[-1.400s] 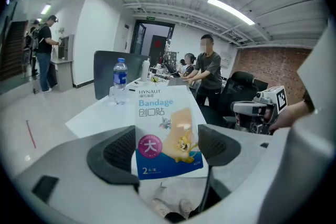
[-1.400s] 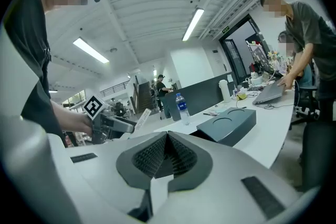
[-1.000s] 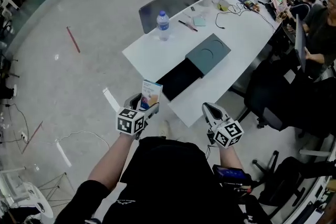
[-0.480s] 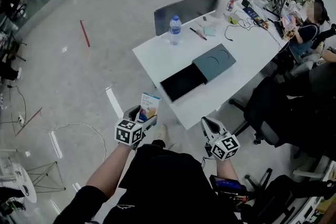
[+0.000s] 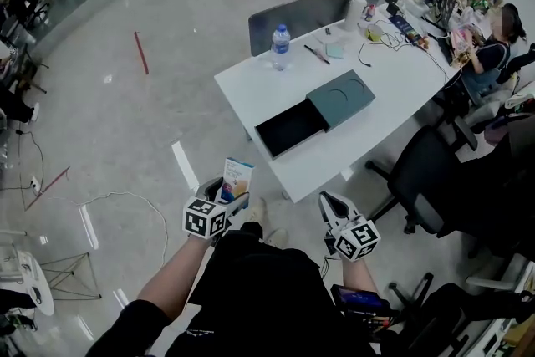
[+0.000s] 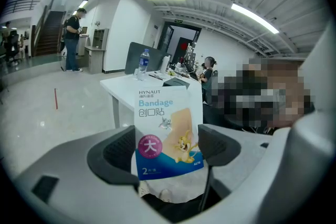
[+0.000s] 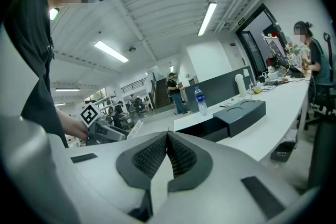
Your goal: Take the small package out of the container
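My left gripper (image 5: 231, 190) is shut on a small bandage package (image 5: 236, 180), held upright away from the table; in the left gripper view the package (image 6: 167, 131) stands between both pads, white on top, blue at the bottom. The container, a dark grey box (image 5: 316, 112) with its black drawer slid open, lies on the white table (image 5: 251, 88). It also shows in the right gripper view as the box (image 7: 239, 114). My right gripper (image 5: 328, 202) hangs shut and empty, its jaws (image 7: 167, 150) pressed together.
A water bottle (image 5: 280, 46), a pen, a white cylinder and cables lie on the table's far part. Black office chairs (image 5: 426, 180) stand to the right of the table. People sit at the far right end. A cable (image 5: 109, 201) trails on the floor at left.
The view has drawn back from the table, so table and box sit farther off. Both grippers keep their pose; the package stays in the left one.
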`<state>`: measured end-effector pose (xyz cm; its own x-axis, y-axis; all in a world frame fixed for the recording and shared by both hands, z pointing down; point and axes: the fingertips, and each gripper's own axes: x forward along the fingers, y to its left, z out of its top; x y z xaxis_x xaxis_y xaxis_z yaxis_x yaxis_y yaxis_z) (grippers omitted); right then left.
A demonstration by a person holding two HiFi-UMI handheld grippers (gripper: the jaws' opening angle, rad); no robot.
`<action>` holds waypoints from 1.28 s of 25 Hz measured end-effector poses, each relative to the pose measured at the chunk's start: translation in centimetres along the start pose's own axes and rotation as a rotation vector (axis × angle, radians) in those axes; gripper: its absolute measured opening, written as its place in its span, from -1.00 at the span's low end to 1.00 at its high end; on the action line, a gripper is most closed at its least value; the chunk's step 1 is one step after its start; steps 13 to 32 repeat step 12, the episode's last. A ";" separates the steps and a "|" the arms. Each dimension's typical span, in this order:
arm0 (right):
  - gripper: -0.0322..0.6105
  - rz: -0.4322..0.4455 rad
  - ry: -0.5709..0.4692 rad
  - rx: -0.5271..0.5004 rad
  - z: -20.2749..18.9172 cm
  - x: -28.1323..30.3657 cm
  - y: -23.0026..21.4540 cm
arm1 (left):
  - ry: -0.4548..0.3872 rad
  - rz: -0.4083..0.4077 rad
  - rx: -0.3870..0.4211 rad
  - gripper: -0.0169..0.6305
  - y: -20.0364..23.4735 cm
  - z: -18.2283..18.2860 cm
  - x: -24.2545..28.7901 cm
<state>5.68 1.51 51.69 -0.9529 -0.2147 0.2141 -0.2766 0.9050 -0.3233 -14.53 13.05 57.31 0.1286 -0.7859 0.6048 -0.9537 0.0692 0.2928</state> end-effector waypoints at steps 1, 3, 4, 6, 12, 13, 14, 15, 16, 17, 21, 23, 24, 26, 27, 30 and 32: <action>-0.82 0.000 -0.003 0.001 0.0 -0.1 0.1 | 0.001 0.001 0.002 0.21 -0.1 0.0 -0.1; -0.82 0.002 -0.010 0.002 -0.1 -0.4 0.1 | 0.001 0.002 0.008 0.21 -0.4 -0.1 -0.1; -0.82 0.003 -0.013 0.002 -0.1 -0.6 0.0 | 0.001 0.003 0.011 0.21 -0.6 -0.1 -0.1; -0.82 0.002 -0.018 0.001 -0.1 -1.1 -0.1 | -0.002 0.002 0.016 0.21 -1.1 -0.1 0.0; -0.82 -0.004 -0.034 -0.001 -0.6 -2.5 0.1 | -0.012 -0.002 0.035 0.21 -2.4 -0.5 -0.2; -0.82 -0.004 -0.034 -0.001 -0.6 -2.5 0.1 | -0.012 -0.002 0.035 0.21 -2.4 -0.5 -0.2; -0.82 -0.004 -0.034 -0.001 -0.6 -2.5 0.1 | -0.012 -0.002 0.035 0.21 -2.4 -0.5 -0.2; -0.82 -0.004 -0.034 -0.001 -0.6 -2.5 0.1 | -0.012 -0.002 0.035 0.21 -2.4 -0.5 -0.2; -0.82 -0.004 -0.034 -0.001 -0.6 -2.5 0.1 | -0.012 -0.002 0.035 0.21 -2.4 -0.5 -0.2; -0.82 -0.004 -0.034 -0.001 -0.6 -2.5 0.1 | -0.012 -0.002 0.035 0.21 -2.4 -0.5 -0.2; -0.82 -0.004 -0.034 -0.001 -0.6 -2.5 0.1 | -0.012 -0.002 0.035 0.21 -2.4 -0.5 -0.2; -0.82 -0.004 -0.034 -0.001 -0.6 -2.5 0.1 | -0.012 -0.002 0.035 0.21 -2.4 -0.5 -0.2; -0.82 -0.004 -0.034 -0.001 -0.6 -2.5 0.1 | -0.012 -0.002 0.035 0.21 -2.4 -0.5 -0.2; -0.82 -0.004 -0.034 -0.001 -0.6 -2.5 0.1 | -0.012 -0.002 0.035 0.21 -2.4 -0.5 -0.2; -0.82 -0.004 -0.034 -0.001 -0.6 -2.5 0.1 | -0.012 -0.002 0.035 0.21 -2.4 -0.5 -0.2; -0.82 -0.004 -0.034 -0.001 -0.6 -2.5 0.1 | -0.012 -0.002 0.035 0.21 -2.4 -0.5 -0.2; -0.82 -0.004 -0.034 -0.001 -0.6 -2.5 0.1 | -0.012 -0.002 0.035 0.21 -2.4 -0.5 -0.2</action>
